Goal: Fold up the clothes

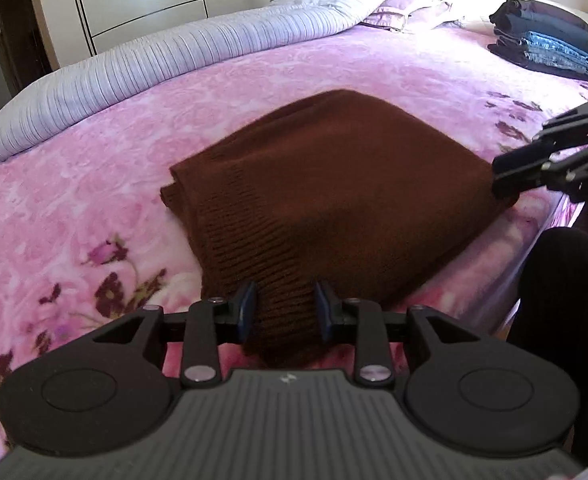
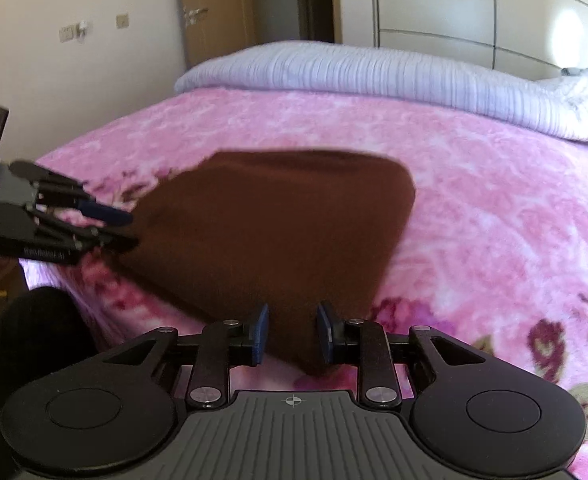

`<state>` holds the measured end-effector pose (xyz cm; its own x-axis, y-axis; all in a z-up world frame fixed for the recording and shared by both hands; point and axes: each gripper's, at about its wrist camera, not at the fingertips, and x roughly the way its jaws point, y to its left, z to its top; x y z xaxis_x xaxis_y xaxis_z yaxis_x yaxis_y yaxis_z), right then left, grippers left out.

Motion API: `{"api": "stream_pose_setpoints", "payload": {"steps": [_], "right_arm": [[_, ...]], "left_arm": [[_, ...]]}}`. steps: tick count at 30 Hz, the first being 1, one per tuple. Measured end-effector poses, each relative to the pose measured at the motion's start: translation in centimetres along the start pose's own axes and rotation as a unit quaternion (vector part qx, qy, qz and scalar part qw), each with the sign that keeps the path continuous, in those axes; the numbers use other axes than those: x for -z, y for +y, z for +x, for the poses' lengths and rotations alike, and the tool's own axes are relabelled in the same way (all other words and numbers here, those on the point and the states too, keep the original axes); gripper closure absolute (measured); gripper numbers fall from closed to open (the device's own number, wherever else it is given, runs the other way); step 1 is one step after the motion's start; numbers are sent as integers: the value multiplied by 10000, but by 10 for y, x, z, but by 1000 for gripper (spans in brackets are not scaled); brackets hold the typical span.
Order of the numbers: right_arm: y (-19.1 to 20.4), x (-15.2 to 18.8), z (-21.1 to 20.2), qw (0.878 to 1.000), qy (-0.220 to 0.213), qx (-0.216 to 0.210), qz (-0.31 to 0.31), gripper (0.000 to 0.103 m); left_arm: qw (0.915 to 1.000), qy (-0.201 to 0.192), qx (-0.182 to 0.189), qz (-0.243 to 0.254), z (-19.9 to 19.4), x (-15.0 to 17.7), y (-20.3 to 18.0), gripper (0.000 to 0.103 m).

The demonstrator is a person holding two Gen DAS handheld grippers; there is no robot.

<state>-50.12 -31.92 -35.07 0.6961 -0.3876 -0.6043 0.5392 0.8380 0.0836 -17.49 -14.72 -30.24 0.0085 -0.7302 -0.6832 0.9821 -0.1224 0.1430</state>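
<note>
Both grippers, left point(image 1: 283, 308) and right point(image 2: 292, 334), are pinching near corners of a brown sweater point(image 1: 334, 184); soft, floppy knit, likely sagging between grips.

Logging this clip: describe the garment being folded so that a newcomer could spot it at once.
On the pink floral blanket covering the bed lies a folded brown knit sweater, near the bed's front edge. Unlike the dark jeans stack far behind, it is rust-brown and ribbed, pinched by both grippers.
</note>
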Motion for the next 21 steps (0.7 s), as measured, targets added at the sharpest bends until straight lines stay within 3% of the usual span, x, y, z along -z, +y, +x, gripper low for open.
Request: {"api": "stream_pose_setpoints", "payload": {"steps": [5, 8, 10, 13, 15, 16, 17, 21], "right_arm": [[4, 1, -14, 9995, -232, -22, -207, 76], [-5, 11, 2, 9998, 102, -116, 81, 76], [-9, 12, 2, 9995, 64, -168, 250, 76], [2, 5, -6, 9999, 46, -69, -62, 75], [12, 0, -9, 9990, 50, -65, -447, 65], [18, 0, -9, 9976, 70, -61, -689, 49], [24, 0, -9, 9954, 72, -33, -958, 43], [39, 6, 3, 9863, 324, 103, -1612, 42]], "left_arm": [[10000, -59, 51, -1, -7, 2, -2, 77], [10000, 25, 1, 88, 0, 7, -6, 76], [9998, 70, -35, 155, 1, 6, -8, 76], [9994, 85, -133, 321, -2, 0, -11, 76], [9986, 106, -202, 467, -3, -2, -15, 75], [9983, 133, -220, 522, -2, -2, -16, 76], [9980, 165, -232, 571, -1, -2, -18, 76], [9975, 247, -228, 619, 2, -2, -18, 76]]}}
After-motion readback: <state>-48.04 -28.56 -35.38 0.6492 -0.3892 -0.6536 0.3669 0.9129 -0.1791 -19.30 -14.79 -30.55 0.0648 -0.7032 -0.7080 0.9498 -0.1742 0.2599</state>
